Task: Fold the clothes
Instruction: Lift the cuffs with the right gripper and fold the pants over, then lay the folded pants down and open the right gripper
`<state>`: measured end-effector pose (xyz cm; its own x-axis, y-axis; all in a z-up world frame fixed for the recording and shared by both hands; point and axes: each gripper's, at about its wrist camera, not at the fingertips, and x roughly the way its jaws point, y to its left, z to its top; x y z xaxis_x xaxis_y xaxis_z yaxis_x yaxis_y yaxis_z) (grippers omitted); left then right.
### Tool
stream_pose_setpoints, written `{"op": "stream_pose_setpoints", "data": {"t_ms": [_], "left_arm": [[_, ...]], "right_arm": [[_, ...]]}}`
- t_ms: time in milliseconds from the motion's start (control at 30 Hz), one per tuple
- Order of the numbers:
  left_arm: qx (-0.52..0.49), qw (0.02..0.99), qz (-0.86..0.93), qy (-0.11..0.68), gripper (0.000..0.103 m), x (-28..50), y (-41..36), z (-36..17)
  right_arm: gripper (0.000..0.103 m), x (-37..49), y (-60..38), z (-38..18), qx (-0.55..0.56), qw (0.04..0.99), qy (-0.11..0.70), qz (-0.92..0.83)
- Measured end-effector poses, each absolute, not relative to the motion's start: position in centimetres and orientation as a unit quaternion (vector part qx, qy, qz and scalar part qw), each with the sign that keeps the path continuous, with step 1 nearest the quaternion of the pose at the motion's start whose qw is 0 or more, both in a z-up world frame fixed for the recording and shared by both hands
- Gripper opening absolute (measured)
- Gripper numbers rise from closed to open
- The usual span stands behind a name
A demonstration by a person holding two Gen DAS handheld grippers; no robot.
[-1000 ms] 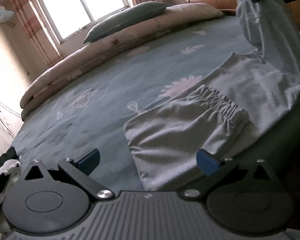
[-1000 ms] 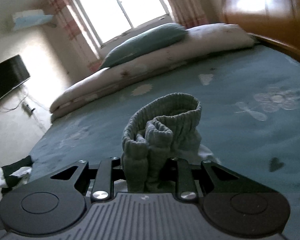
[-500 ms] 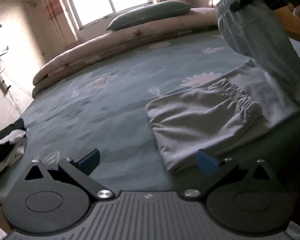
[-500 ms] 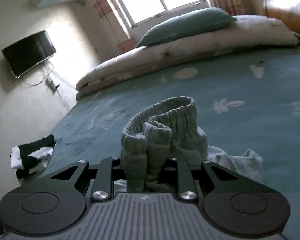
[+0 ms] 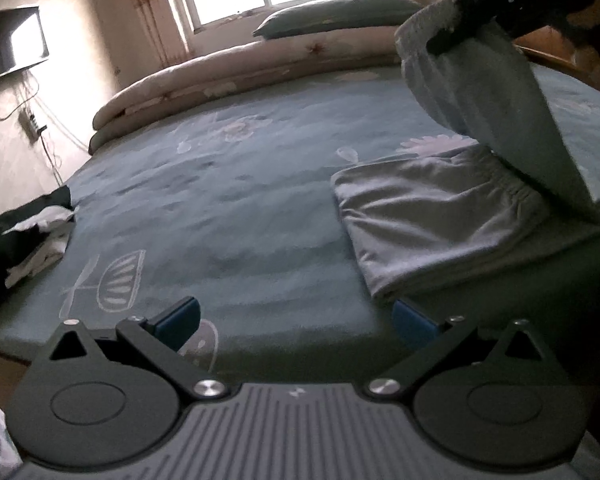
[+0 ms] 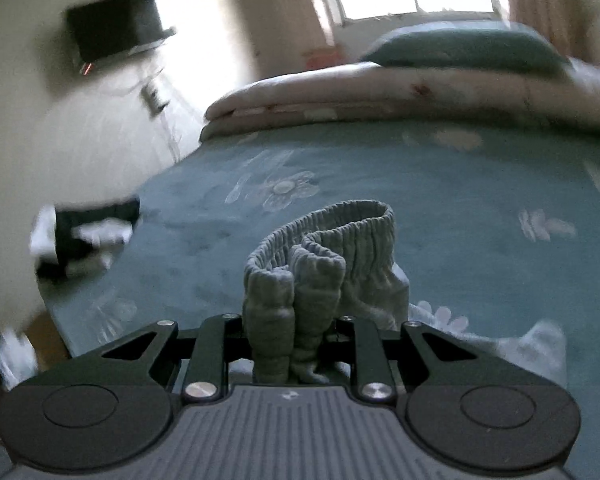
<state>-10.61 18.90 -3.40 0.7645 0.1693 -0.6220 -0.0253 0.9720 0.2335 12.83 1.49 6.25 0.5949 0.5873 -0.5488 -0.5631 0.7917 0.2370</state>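
Grey trousers half folded on my bed, one end lifted.

On the left, my left gripper hangs spread wide and empty over the teal bedsheet, its blue pads clear of cloth. To the right the pale grey trousers lie folded near the bed's edge, elastic cuff showing; the other end rises to my right gripper, pinched tight on the bunched, ribbed waistband.
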Motion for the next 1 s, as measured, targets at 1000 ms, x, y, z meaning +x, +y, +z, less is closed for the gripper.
{"op": "stream_pose_setpoints", "data": {"t_ms": [1000], "left_arm": [[0.061,0.930,0.068,0.357,0.102,-11.6,20.1,-5.0]], "right_arm": [[0.048,4.1,14.7,-4.9,-0.347,0.826,0.256,0.363]]}}
